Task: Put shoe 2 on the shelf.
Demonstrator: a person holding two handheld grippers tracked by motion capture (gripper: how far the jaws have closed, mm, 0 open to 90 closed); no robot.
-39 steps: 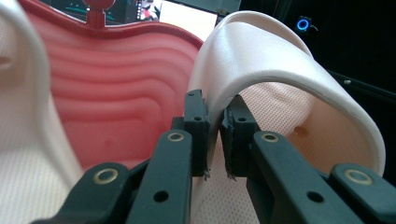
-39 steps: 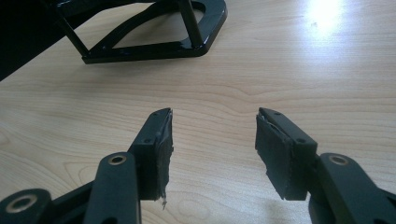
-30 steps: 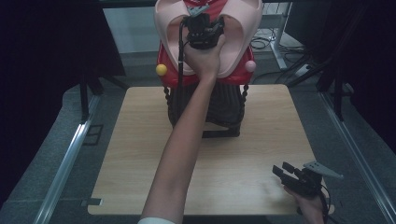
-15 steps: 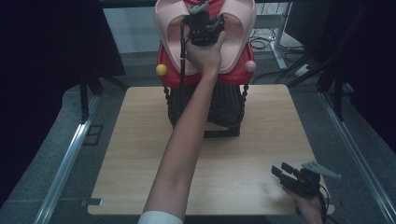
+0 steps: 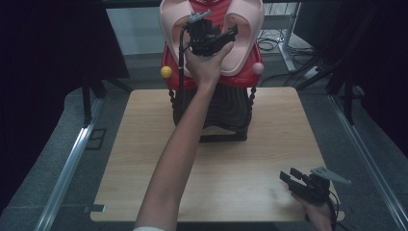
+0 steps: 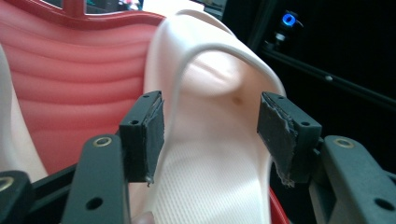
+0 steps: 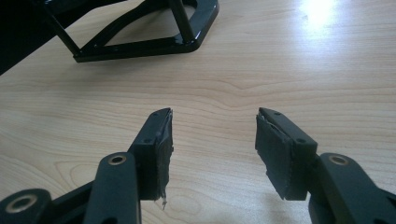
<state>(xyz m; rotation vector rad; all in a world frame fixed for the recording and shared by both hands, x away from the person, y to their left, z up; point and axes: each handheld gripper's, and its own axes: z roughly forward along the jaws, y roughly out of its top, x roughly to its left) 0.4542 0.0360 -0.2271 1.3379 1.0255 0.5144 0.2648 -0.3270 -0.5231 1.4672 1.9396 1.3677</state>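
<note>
The left arm stretches far forward, its left gripper (image 5: 211, 38) raised at the pink slipper (image 6: 219, 140) on the red rack (image 5: 211, 77). Its jaws, just opening, straddle the slipper's edge without pressing. The right gripper (image 5: 300, 180) rests low over the desk (image 5: 144, 144), jaws spread, empty.

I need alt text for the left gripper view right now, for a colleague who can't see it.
The left gripper has just been opening; its jaws stand apart around the raised edge of a pale pink slipper, pads not pressing on it. The slipper leans on a red ribbed rack, with a dark background and a small blue light at the upper right.
</note>
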